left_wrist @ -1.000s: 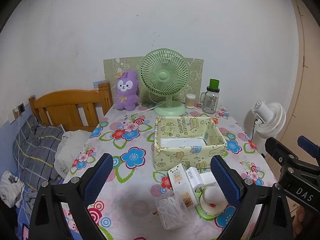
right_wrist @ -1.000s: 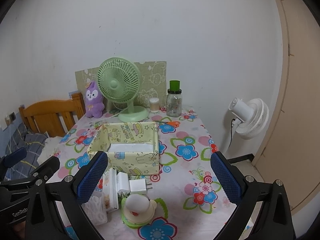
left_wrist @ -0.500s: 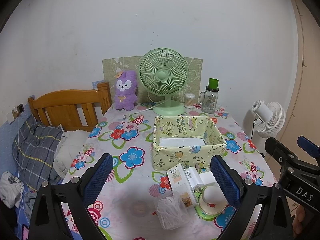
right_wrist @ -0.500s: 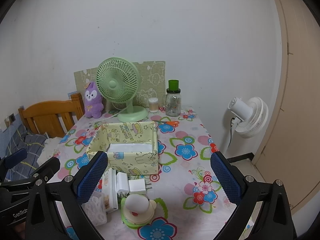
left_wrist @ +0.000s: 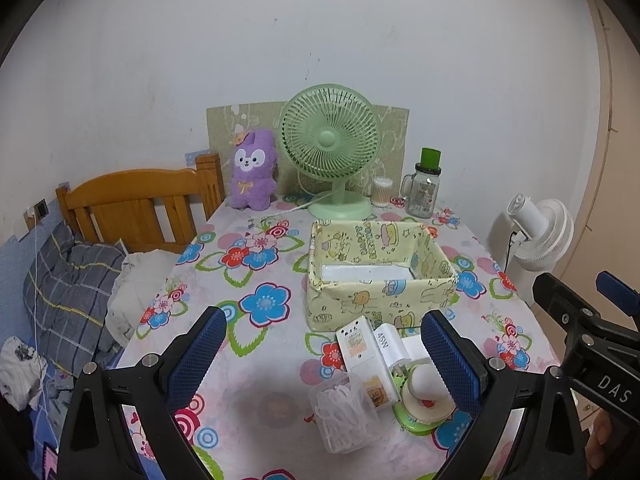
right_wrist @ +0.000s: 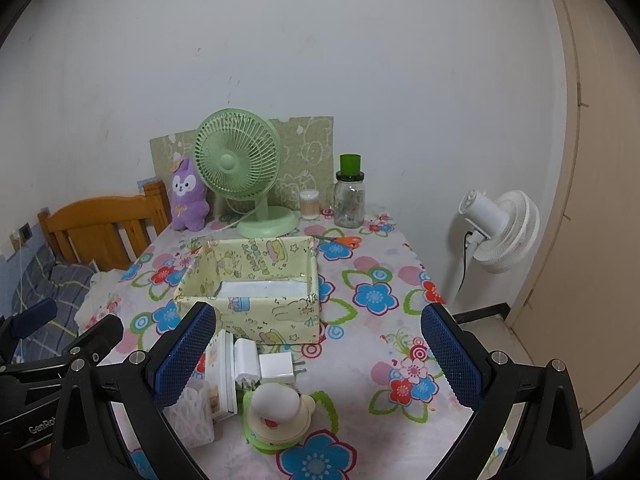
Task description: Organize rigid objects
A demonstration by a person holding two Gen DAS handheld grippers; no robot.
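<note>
A yellow cartoon-print box [left_wrist: 380, 276] [right_wrist: 256, 300] stands open in the middle of the flowered table, with only a white liner inside. In front of it lies a cluster: a clear tub of white clips [left_wrist: 344, 412] [right_wrist: 190, 412], a tall white pack [left_wrist: 364, 356] [right_wrist: 222, 376], white chargers [left_wrist: 394, 346] [right_wrist: 276, 366] and a round white-and-cream item on a green base [left_wrist: 426, 394] [right_wrist: 278, 414]. My left gripper [left_wrist: 324, 360] hovers open above the cluster's left. My right gripper [right_wrist: 316, 360] hovers open over it, holding nothing.
At the table's back stand a green desk fan [left_wrist: 330, 148], a purple plush [left_wrist: 252, 170], a cotton-swab jar [left_wrist: 382, 192] and a glass jar with a green lid [left_wrist: 424, 190]. Orange scissors [right_wrist: 346, 241] lie behind the box. A white floor fan [right_wrist: 500, 232] stands right; a bed lies left.
Both views have shifted very slightly; the objects on the table have not moved and both grippers stay open.
</note>
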